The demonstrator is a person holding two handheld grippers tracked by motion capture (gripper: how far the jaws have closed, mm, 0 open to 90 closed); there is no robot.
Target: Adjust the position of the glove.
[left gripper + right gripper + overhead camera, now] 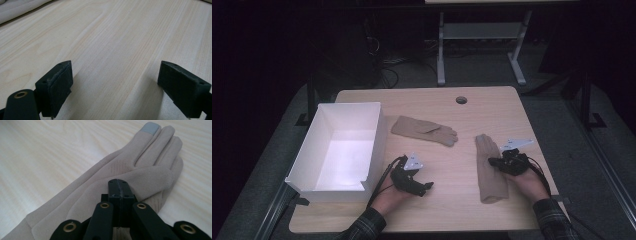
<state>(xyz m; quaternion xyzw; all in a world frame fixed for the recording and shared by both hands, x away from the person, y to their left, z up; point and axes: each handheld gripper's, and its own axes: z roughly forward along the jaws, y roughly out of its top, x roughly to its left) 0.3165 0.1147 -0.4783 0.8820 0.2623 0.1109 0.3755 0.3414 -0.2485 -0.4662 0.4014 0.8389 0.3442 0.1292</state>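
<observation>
High view: 2 tan gloves lie on the table (pixel 452 200), the near glove (pixel 488 170) under the right gripper (pixel 502 162), whose jaws are pressed together, seemingly resting on its palm rather than pinching fabric. The left gripper (pixel 424 187) gapes wide over bare wood, beside the white box (pixel 339 187); the far glove (pixel 424 130) lies mid-table.

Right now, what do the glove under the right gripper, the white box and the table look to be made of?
Glove: soft beige fabric with a matte, suede-like nap; one fingertip carries a smoother grey patch, material unclear. Box: thin, stiff white walls with sharp corners, probably cardboard or plastic sheet; hard to tell which. Table: pale wood grain with a smooth, low-sheen surface, possibly laminate rather than solid wood.
</observation>
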